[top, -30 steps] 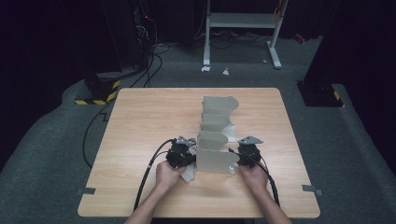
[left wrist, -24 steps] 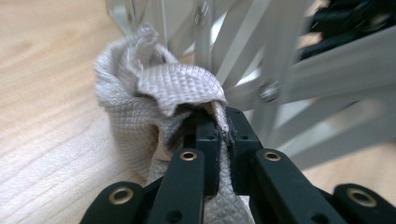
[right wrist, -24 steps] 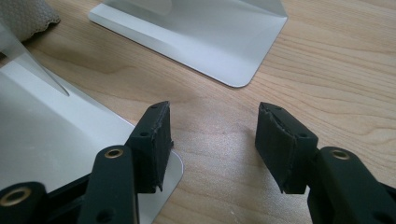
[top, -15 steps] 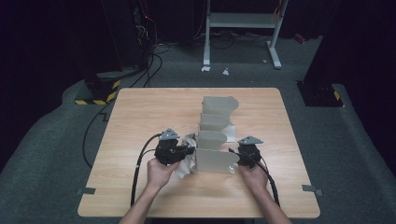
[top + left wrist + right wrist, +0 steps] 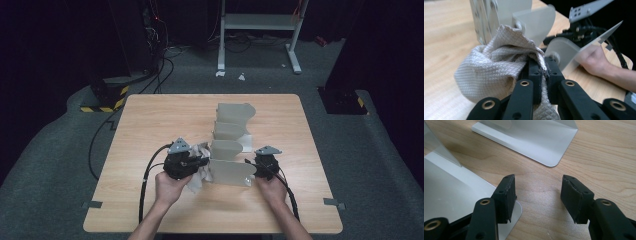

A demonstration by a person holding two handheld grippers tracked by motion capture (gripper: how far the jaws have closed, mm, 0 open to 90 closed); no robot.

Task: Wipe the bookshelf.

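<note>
On the wooden table (image 5: 150, 125) stood a row of grey, translucent plastic stands (image 5: 232, 145), running from the near middle toward the far side, each with an upright curved panel on a flat base. The left gripper (image 5: 202, 162) sat just left of the nearest stand (image 5: 230, 172), held in the person's left hand (image 5: 170, 187). Its fingers (image 5: 535, 75) were closed on a pale grey quilted cloth (image 5: 496, 67): in the left gripper view the fabric was pinched between the two black pads and bunched up in a loose lump over and to the left of them, and a further fold hung down between the finger arms. In the high view the cloth (image 5: 200, 170) lay crumpled against the left end of the nearest stand, between that stand and the gripper body.

The right gripper (image 5: 250, 167) was at the right end of the same stand, held in the right hand (image 5: 272, 190). Its fingers (image 5: 505, 197) stood apart with bare table between them; the left finger sat over the rounded corner of the stand's flat base (image 5: 451, 195), and whether it touched the base could not be told. Another stand's base (image 5: 529, 140) lay farther off on the wood.
</note>
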